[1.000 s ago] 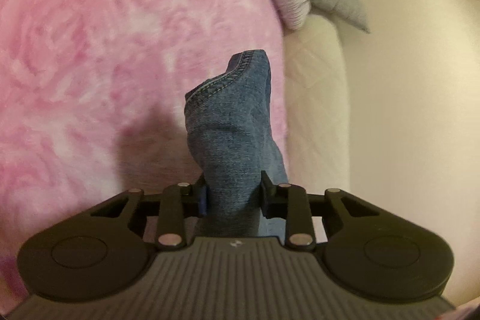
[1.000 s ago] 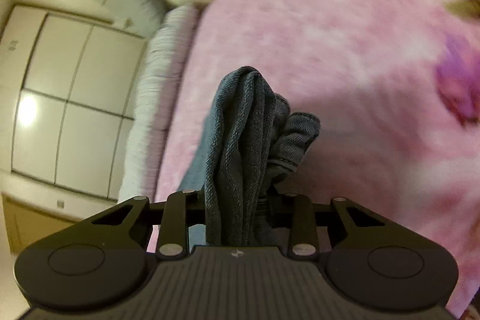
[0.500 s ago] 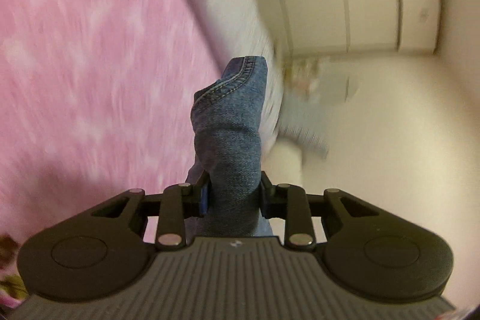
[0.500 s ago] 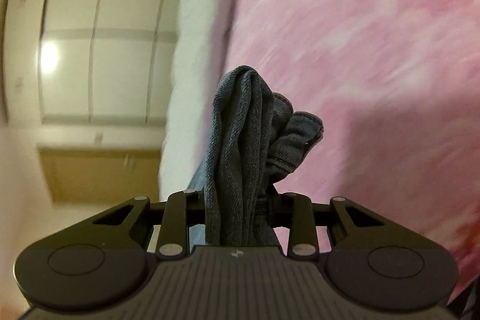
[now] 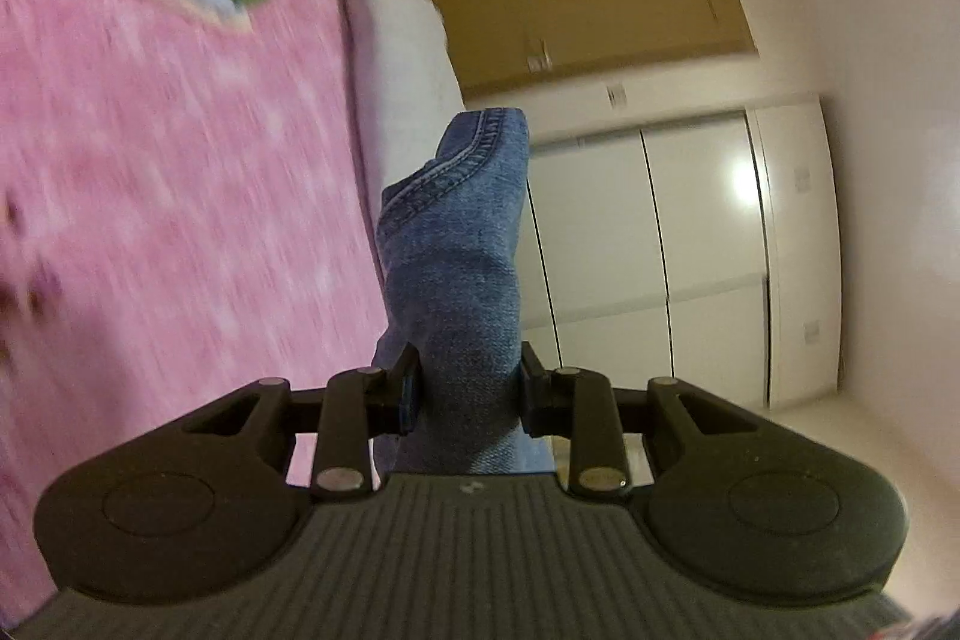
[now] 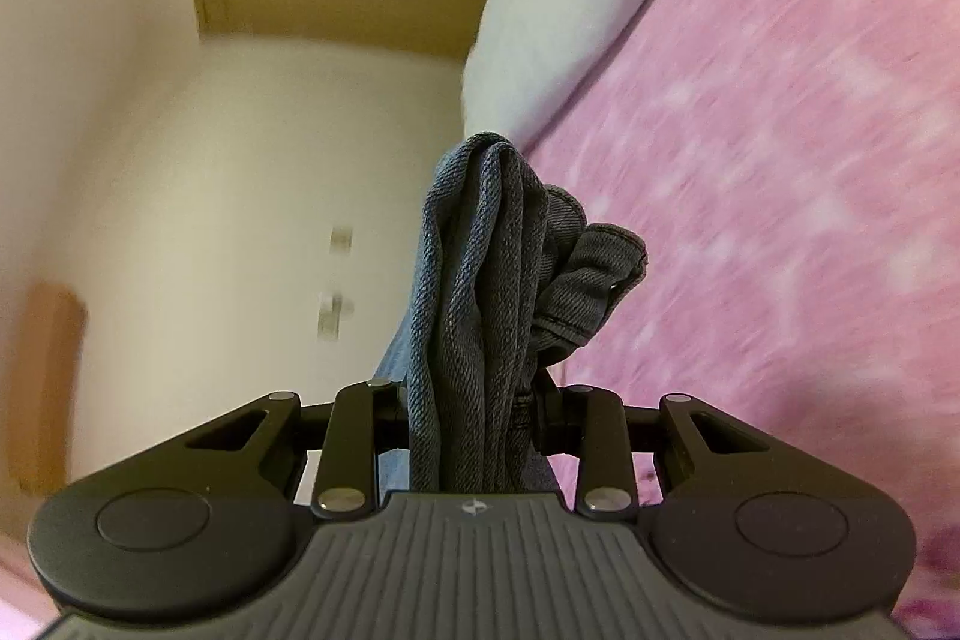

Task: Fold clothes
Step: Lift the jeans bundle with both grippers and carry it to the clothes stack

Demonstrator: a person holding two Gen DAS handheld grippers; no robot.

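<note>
Both the left gripper (image 5: 465, 388) and right gripper (image 6: 474, 415) were clamped on bunched jeans (image 5: 459, 244) held aloft beside the pink bed (image 5: 180, 196); folding appeared barely begun

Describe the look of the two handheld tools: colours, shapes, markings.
Both look identical. The left tool and right tool are matte black, with a ribbed grey body bearing a small pale logo, two rounded lobes with circular insets, and linkage bars with silver pins. A blue pad edge shows on the left one. No cables or sleeves are visible.
</note>
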